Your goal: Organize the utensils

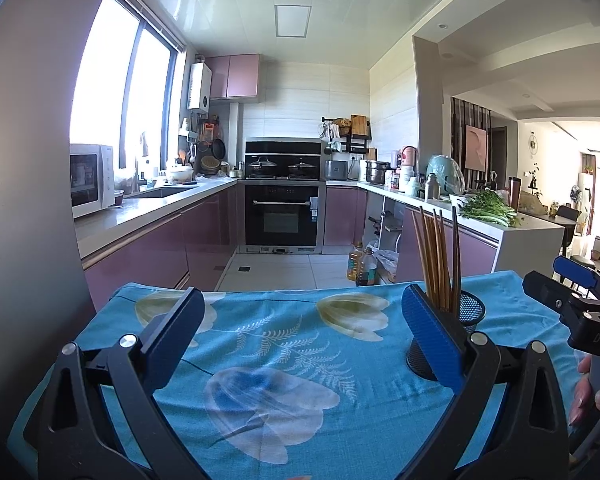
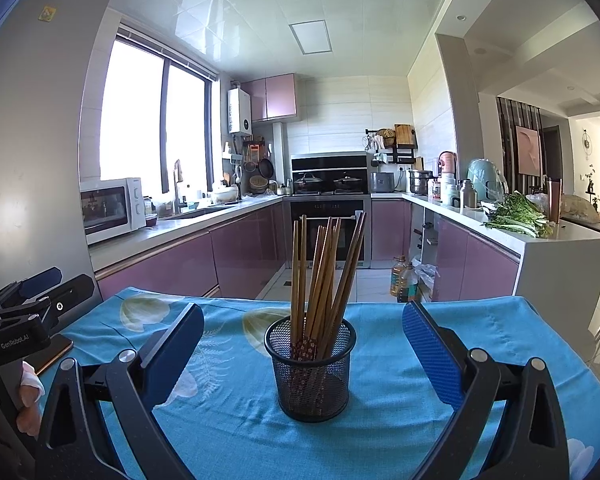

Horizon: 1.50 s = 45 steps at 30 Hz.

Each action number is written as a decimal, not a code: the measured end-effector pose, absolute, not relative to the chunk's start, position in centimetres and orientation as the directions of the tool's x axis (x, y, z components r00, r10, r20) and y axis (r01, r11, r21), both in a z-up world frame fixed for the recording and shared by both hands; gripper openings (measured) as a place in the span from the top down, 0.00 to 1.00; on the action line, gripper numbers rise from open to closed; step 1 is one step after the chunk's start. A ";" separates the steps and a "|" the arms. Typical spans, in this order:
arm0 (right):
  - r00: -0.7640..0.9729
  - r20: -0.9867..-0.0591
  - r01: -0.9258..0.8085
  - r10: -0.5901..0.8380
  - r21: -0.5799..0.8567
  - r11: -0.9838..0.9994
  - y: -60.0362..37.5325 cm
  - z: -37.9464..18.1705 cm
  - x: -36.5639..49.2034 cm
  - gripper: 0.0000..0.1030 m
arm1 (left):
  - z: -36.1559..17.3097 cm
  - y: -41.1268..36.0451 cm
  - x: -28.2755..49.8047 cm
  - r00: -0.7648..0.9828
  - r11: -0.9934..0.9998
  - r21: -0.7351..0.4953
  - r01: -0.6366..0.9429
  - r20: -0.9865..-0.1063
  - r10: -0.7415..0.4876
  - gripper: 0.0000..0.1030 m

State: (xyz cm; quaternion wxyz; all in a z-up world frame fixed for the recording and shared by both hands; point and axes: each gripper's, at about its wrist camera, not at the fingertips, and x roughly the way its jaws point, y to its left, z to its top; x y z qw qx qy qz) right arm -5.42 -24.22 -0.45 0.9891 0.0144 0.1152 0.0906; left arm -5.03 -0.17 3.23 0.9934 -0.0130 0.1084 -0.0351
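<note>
While both tongs [image 1: 300, 340] [image 2: 304, 356] gape released, the mesh cup [image 2: 312, 376] of chopsticks [image 2: 324, 272] stands between the right pair, a phone [image 2: 54, 352] leftward.

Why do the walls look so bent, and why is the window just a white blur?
Left wrist view: the fisheye lens bows the cabinets and rounds the frame with dark corners; the window is overexposed by daylight, so nothing shows outside. Right wrist view: same bending and blown-out window, with glare on the glossy ceiling, yet the chopsticks and mesh cup stay sharp.
</note>
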 end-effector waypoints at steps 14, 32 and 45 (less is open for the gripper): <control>0.958 -0.226 -0.167 0.175 0.052 0.985 -24.3 -0.4 -5.5 0.07 | 3.2 -0.2 -5.0 0.974 0.997 -0.034 0.066 -0.215 -0.072 0.06; 0.957 -0.231 -0.165 0.175 0.063 0.984 -24.5 -0.6 -5.2 0.07 | 2.8 -0.5 -4.9 0.972 0.997 -0.035 0.068 -0.222 -0.074 0.06; 0.912 -0.392 -0.105 0.122 0.063 0.992 -28.0 -3.2 -1.8 0.07 | 0.0 0.1 -0.6 0.909 0.997 -0.040 0.066 -0.409 -0.077 0.06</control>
